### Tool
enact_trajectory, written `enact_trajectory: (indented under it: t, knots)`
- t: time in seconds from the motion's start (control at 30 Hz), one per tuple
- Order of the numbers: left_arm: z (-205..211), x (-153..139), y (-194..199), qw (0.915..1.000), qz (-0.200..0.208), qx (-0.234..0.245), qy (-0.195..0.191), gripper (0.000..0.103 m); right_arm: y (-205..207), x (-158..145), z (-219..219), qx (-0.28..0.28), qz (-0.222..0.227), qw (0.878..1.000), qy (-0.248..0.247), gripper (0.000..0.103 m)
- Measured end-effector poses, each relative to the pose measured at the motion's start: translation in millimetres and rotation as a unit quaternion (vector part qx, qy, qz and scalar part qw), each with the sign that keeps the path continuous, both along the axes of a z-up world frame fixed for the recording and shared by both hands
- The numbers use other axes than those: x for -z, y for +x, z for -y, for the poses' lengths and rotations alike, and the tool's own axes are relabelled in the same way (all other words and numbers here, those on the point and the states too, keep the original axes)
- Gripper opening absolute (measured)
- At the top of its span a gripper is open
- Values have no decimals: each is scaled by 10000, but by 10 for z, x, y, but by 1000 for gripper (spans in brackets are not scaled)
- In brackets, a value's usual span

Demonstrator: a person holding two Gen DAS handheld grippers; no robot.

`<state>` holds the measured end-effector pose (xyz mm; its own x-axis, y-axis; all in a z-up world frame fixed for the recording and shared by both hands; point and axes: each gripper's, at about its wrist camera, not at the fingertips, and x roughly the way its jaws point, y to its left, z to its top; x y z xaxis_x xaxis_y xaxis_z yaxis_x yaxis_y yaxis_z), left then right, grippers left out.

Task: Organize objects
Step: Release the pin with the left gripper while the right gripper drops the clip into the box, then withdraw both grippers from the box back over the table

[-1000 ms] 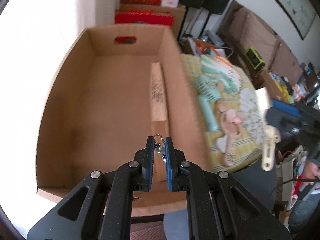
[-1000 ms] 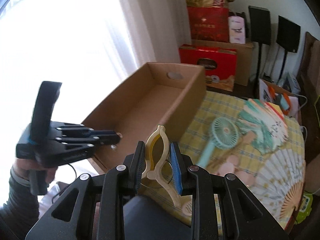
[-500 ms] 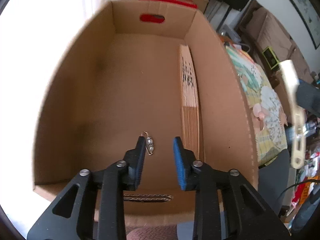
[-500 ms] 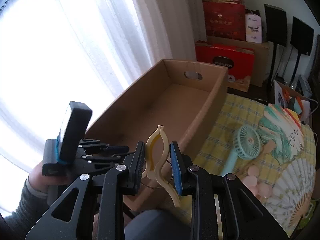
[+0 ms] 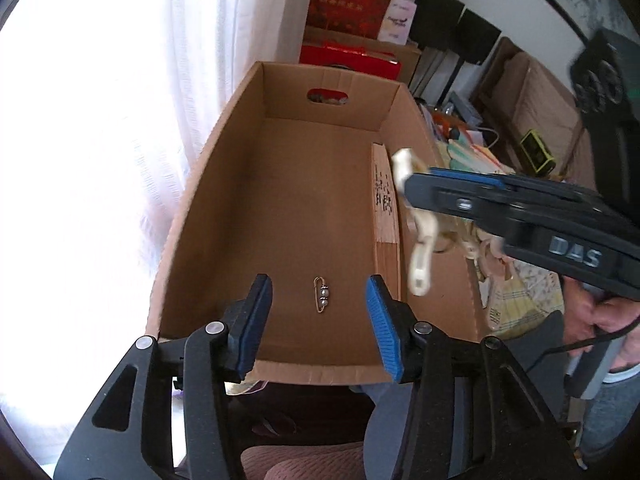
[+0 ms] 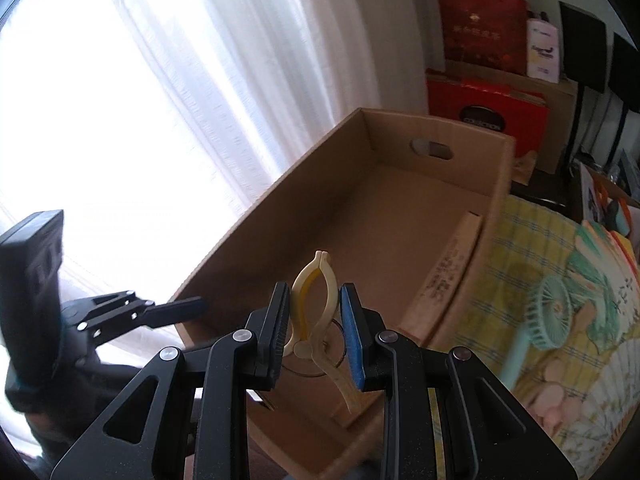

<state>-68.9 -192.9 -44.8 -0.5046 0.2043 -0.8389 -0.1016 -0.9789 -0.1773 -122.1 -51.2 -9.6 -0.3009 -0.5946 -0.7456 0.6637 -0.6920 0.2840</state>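
Left claw is opening, empty, above the beaded pin lying on the cardboard box floor; right claw is clamping a cream clothespin near the rim, risking a drop outside.

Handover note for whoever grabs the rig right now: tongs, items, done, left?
Left tongs: jaws opening, nothing between them, over the near end of the cardboard box.
Right tongs: shut on a cream clothespin, at the box's near right corner.
In the box: beaded safety pin on the floor, folded fan along the right wall.
On the checked cloth: teal handheld fan and open paper fans.
Left: drop the clothespin in, then likely the cloth items.
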Motion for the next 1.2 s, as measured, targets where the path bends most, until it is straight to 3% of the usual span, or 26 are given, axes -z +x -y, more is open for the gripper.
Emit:
enact_trajectory:
  t: [0.13, 0.3, 0.43, 0.67, 0.73, 0.97, 1.03, 1.2]
  knots:
    - [29, 44, 20, 9999, 33, -78, -78, 49, -65, 141, 178, 0, 253, 9997, -22, 25]
    - [50, 122, 19, 9999, 121, -94, -16, 51, -161, 376, 203, 233, 616, 9978, -8, 37]
    - [52, 133, 19, 9999, 123, -87, 12, 53, -146, 435, 93, 303, 500, 9982, 167, 37]
    - [-33, 115, 21, 9999, 104, -14, 105, 62, -55, 245, -205, 329, 142, 9992, 168, 37]
    - [-77, 94, 18, 9999, 78, 22, 130, 70, -23, 190, -332, 359, 54, 9992, 153, 38]
    - [-260, 50, -13, 9997, 48, 154, 167, 76, 68, 73, -662, 505, -215, 9980, 297, 46]
    - [-320, 43, -11, 9998, 38, 180, 113, 84, 103, 48, -750, 540, -213, 9979, 291, 49]
    - [-419, 5, -3, 9997, -9, 222, 92, 91, 201, -20, -866, 590, -366, 9968, 405, 55]
